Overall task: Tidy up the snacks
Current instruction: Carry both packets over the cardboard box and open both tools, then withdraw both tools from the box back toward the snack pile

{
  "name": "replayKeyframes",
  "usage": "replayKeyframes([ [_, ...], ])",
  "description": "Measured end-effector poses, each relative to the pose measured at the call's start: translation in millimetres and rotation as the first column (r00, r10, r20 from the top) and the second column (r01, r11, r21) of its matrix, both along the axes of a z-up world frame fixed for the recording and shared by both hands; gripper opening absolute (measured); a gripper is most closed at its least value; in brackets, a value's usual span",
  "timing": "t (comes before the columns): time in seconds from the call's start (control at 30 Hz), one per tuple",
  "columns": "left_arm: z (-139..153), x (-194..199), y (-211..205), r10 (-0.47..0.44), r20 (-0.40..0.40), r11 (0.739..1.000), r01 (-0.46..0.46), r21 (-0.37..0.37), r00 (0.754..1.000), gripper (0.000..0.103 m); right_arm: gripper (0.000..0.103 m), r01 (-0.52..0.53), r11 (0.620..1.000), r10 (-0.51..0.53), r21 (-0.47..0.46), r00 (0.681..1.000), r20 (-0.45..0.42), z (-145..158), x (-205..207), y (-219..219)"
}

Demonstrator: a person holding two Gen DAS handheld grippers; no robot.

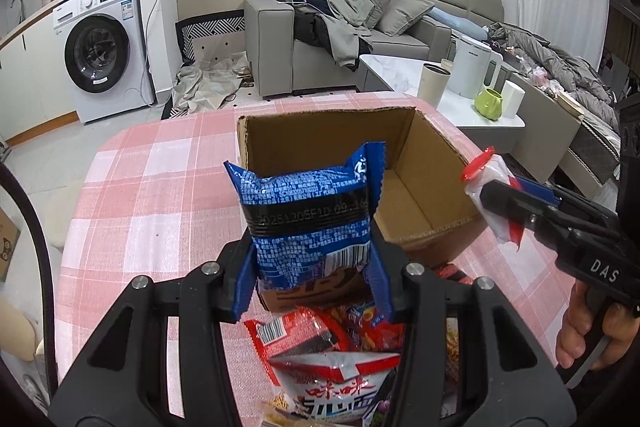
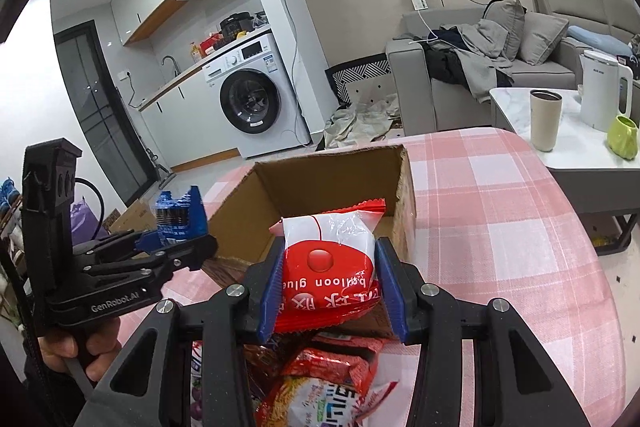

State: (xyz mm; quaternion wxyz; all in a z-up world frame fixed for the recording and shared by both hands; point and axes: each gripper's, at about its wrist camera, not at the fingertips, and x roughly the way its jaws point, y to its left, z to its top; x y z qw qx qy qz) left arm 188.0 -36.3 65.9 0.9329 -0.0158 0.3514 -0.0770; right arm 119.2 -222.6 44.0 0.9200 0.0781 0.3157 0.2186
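Left claw (image 1: 314, 267) grips blue packet (image 1: 308, 215), right claw (image 2: 330, 291) red-white packet (image 2: 330, 251); cardboard box (image 1: 436, 151) beyond looks empty

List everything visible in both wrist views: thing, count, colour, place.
blue snack packet: 1, blue, in left gripper
red-and-white packet: 1, in right gripper
cardboard box: 1, brown, open, on tablecloth
snack pile: several, mostly red, below the grippers
tablecloth: 1, pink check
washing machine: 1, white, back left
sofa: 1, grey, clothes on it
kettle: 1, white, side table
green mug: 1, side table
left gripper: shut on packet
right gripper: shut on packet
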Motion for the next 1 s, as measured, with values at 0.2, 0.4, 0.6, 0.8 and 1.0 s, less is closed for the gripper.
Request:
replayKeyframes([
  [0.2,5,13,-7,-0.005,0.013,1.000,0.005,0.011,1.000,0.044,0.044,-0.009,1.000,0.009,0.006,1.000,0.023,8,10,12],
  [0.4,3,27,-19,-0.008,0.020,1.000,0.007,0.028,1.000,0.044,0.045,-0.013,1.000,0.013,0.004,1.000,0.026,9,22,22],
  [0.6,-7,41,-27,-0.004,0.005,0.999,0.003,0.053,1.000,0.045,0.045,-0.004,1.000,0.005,-0.024,1.000,0.016,3,32,28],
  [0.8,-15,51,-29,0.007,-0.004,0.998,-0.006,0.065,1.000,0.045,0.048,-0.004,1.000,0.004,-0.022,1.000,0.005,-1,35,26],
  [1.0,-16,46,-28,0.036,0.013,0.996,-0.037,0.076,0.999,0.081,0.059,-0.003,0.999,0.006,-0.044,0.999,0.054,1,25,23],
])
